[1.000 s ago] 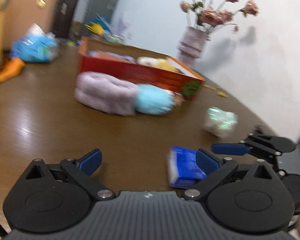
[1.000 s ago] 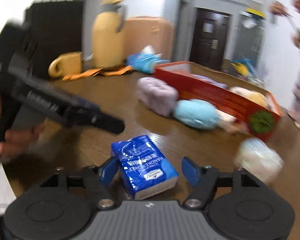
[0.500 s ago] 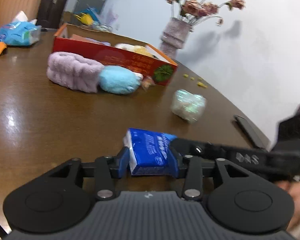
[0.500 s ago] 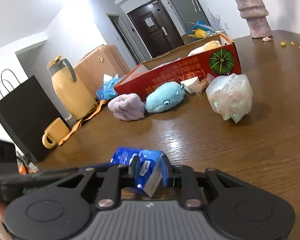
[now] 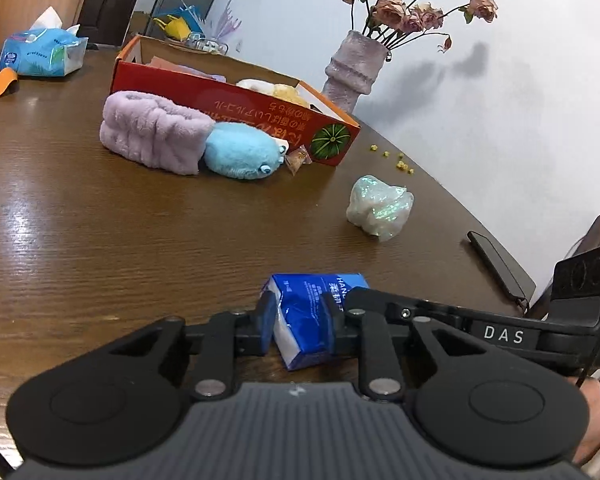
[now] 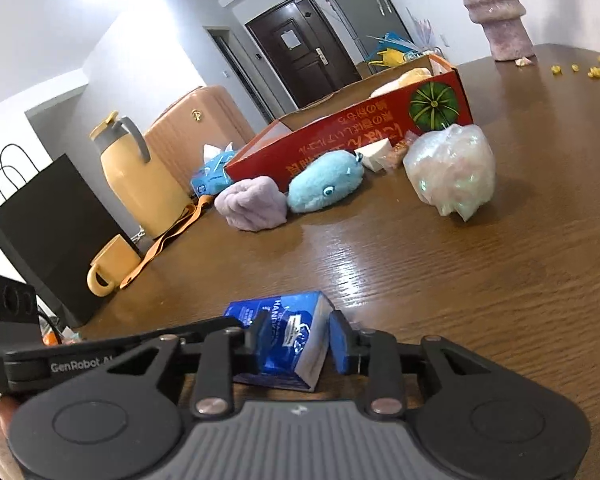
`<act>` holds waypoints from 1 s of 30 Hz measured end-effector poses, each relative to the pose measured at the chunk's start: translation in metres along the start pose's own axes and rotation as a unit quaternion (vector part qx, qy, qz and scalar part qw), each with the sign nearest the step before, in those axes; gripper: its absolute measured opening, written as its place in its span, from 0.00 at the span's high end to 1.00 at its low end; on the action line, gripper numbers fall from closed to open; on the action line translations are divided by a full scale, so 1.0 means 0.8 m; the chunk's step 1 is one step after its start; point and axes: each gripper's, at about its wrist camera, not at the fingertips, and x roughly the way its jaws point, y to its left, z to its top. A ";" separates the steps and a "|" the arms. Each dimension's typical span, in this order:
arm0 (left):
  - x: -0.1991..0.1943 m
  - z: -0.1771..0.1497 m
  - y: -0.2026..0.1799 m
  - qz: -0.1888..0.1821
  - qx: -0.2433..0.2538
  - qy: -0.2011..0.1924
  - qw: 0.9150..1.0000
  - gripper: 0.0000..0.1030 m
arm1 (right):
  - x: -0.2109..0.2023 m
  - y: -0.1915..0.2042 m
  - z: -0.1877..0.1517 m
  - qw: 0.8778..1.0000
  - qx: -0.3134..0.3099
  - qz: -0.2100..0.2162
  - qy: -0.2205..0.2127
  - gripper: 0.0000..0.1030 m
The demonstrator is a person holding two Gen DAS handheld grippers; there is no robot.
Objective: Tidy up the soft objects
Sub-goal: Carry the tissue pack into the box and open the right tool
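**Both grippers at one blue tissue pack**

Left wrist view: the left gripper (image 5: 299, 322) has its jaws closing on the blue tissue pack (image 5: 309, 316), which sits between the pads near six o'clock and lies on the brown table (image 5: 100, 248). Both pads touch the pack's sides. The right gripper (image 5: 342, 300) reaches in from three o'clock, its fingers meeting the pack's right edge. At eleven o'clock lie the purple towel roll (image 5: 154, 136) and, touching it, the blue plush toy (image 5: 240, 154), both just in front of the red box (image 5: 236, 108). An iridescent bag (image 5: 378, 210) sits near two o'clock, well apart from the pack. A vase of flowers (image 5: 354, 68) stands at one o'clock.

Right wrist view: the right gripper (image 6: 294, 338) has its jaws opening. The tissue pack (image 6: 286, 336) stands tilted between them; the left pad touches it, while a narrow gap shows at the right pad. The left gripper (image 6: 236, 326) comes in from nine o'clock. The towel roll (image 6: 252, 204), plush toy (image 6: 326, 186) and red box (image 6: 340, 148) lie around twelve o'clock, the iridescent bag (image 6: 452, 168) at one o'clock.
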 end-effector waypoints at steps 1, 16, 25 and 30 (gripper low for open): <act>0.000 -0.001 0.000 0.001 -0.005 -0.001 1.000 0.78 | 0.000 0.001 -0.001 1.000 -0.003 -0.002 -0.002 0.71; -0.009 0.007 -0.009 0.032 -0.035 -0.033 0.998 0.87 | -0.004 0.024 0.004 0.999 -0.026 -0.033 -0.022 0.75; 0.043 0.191 0.003 -0.024 -0.012 -0.081 0.996 0.87 | 0.028 0.027 0.183 0.991 -0.087 -0.036 -0.092 0.78; 0.151 0.303 0.027 0.014 -0.017 -0.021 1.000 0.87 | 0.125 -0.017 0.305 0.996 -0.054 -0.058 -0.041 0.78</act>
